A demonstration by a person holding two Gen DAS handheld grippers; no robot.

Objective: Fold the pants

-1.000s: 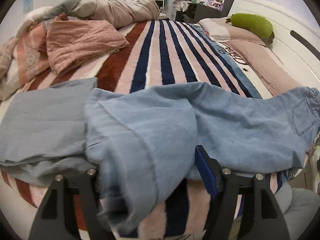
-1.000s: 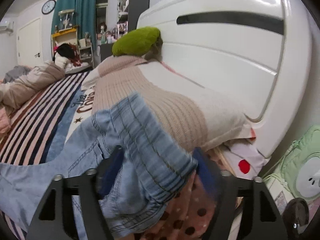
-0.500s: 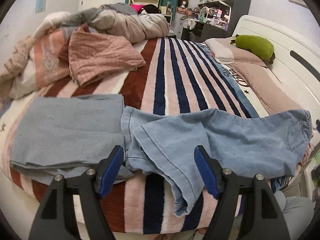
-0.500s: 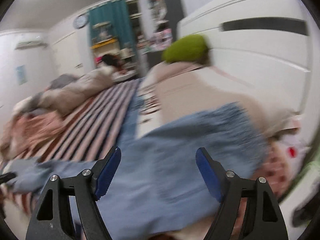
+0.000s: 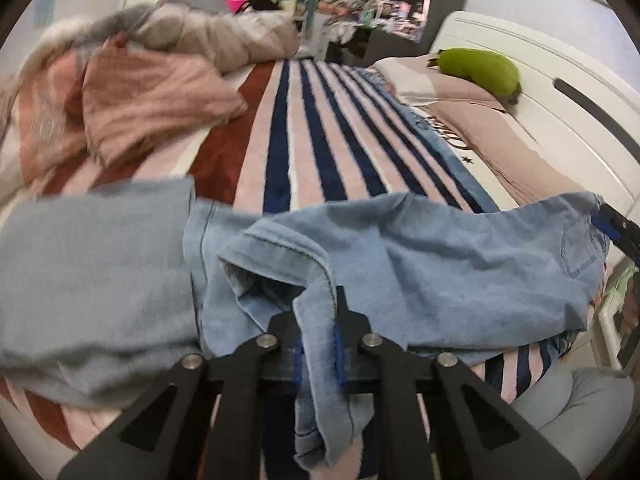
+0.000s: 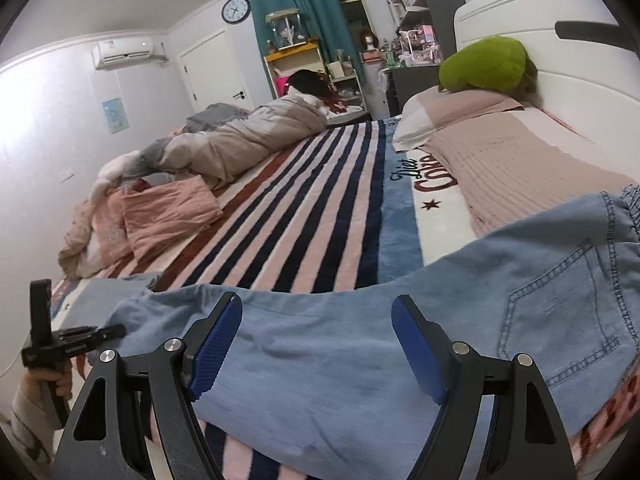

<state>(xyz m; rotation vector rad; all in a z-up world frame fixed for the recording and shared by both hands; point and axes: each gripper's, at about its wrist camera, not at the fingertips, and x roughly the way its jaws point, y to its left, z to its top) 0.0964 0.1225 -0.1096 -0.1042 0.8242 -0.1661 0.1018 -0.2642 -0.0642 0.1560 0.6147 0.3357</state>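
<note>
Light blue jeans [image 5: 420, 264] lie across the near edge of the striped bed, legs to the left, waist and back pocket [image 6: 560, 312] to the right. My left gripper [image 5: 318, 344] is shut on the hem of a jeans leg, which hangs down between its pads. My right gripper [image 6: 316, 340] is open and empty, just above the middle of the jeans [image 6: 340, 352]. The left gripper also shows at the far left of the right wrist view [image 6: 68, 340].
A folded grey-blue garment [image 5: 92, 264] lies left of the jeans. A pink folded cloth [image 5: 152, 100] and a rumpled duvet [image 6: 240, 140] lie further back. Pillows [image 6: 520, 160], a green plush [image 6: 484, 64] and the white headboard [image 5: 560, 92] are on the right.
My left gripper moved in and shut on the leg hem. My right gripper let go of the waistband, opened and swung left over the jeans' middle.
</note>
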